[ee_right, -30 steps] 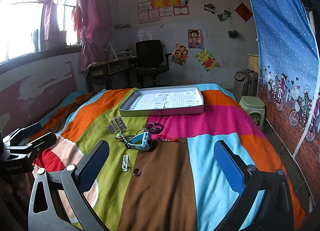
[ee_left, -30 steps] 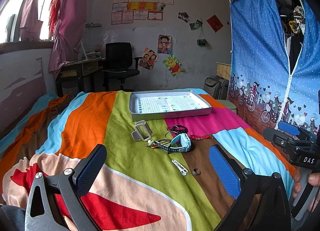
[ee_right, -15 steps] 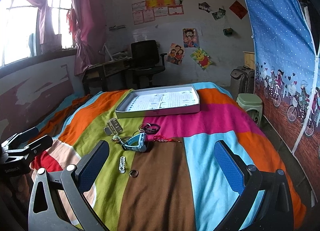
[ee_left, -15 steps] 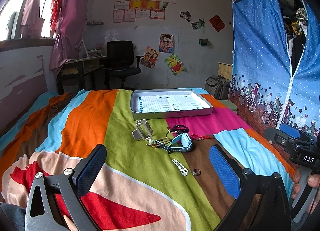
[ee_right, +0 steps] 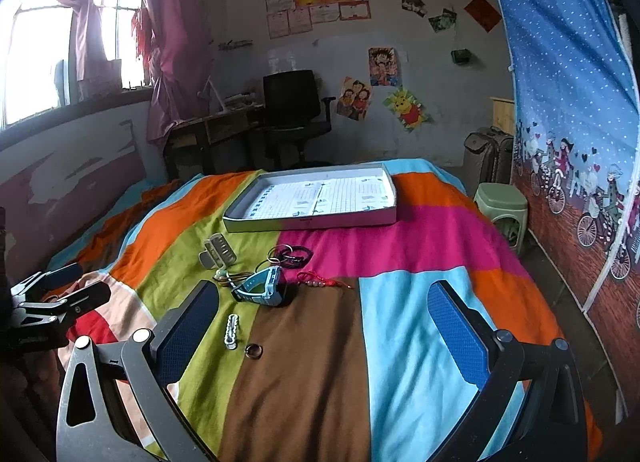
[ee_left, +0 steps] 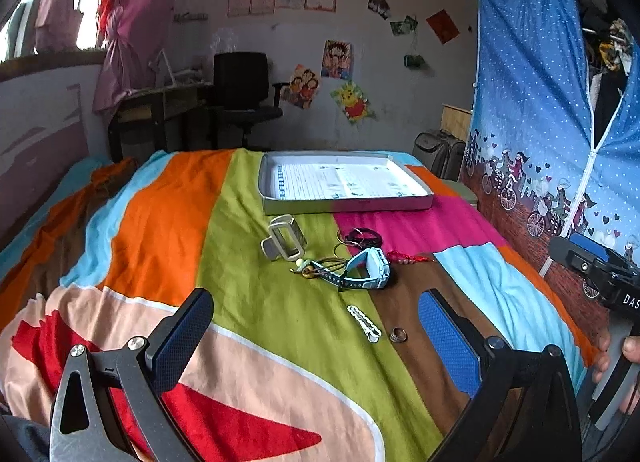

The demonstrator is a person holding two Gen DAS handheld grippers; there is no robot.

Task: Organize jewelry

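Left gripper (ee_left: 316,338): hovering low over the near end of the bed, its fingers (ee_left: 182,338) standing wide apart and gripping nothing.
Right gripper (ee_right: 320,334): hovering beside it over the brown and blue stripes, fingers (ee_right: 456,326) also spread wide, with nothing between them.
Bed (ee_left: 168,222): wearing a bedspread of bright coloured stripes, which is carrying all the jewelry.
Tray (ee_left: 348,206): a shallow grey box lid, lying at the far end of the bed, holding only a printed sheet.
Blue watch (ee_left: 366,270): lying on its side near the middle of the bed, where the green stripe is meeting the brown.
White hair clip (ee_left: 364,322): lying flat on the green stripe, nearest the left gripper.
Ring (ee_left: 398,335): sitting just beside the clip, on the brown stripe.
White buckle piece (ee_left: 284,238): standing on the green stripe, just in front of the tray.
Dark hair ties (ee_right: 290,253): piled on the pink stripe behind the watch.
Red bead bracelet (ee_right: 320,280): lying just right of the watch.
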